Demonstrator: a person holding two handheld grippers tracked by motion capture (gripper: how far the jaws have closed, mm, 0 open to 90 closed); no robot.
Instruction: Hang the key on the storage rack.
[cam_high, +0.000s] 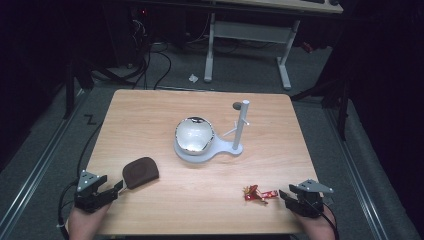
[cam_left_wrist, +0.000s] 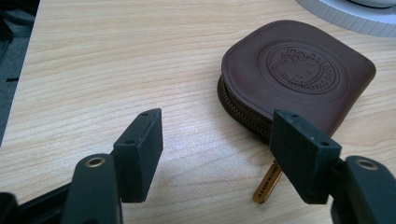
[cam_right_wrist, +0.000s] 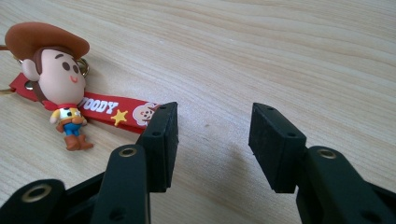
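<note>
Resting low over the pale wooden surface (cam_high: 165, 210), the left tool (cam_left_wrist: 217, 154) is held wide apart and empty just beside a brown zipped leather pouch (cam_left_wrist: 299, 74). The right tool (cam_right_wrist: 212, 144), likewise released, is seen beside a red cowboy-figure keychain strap (cam_right_wrist: 109, 109) lettered "OODY".

Brown embossed pouch (cam_left_wrist: 299, 74), red strap (cam_right_wrist: 109, 109) (white lettering), pale woodgrain table (cam_high: 150, 107).
</note>
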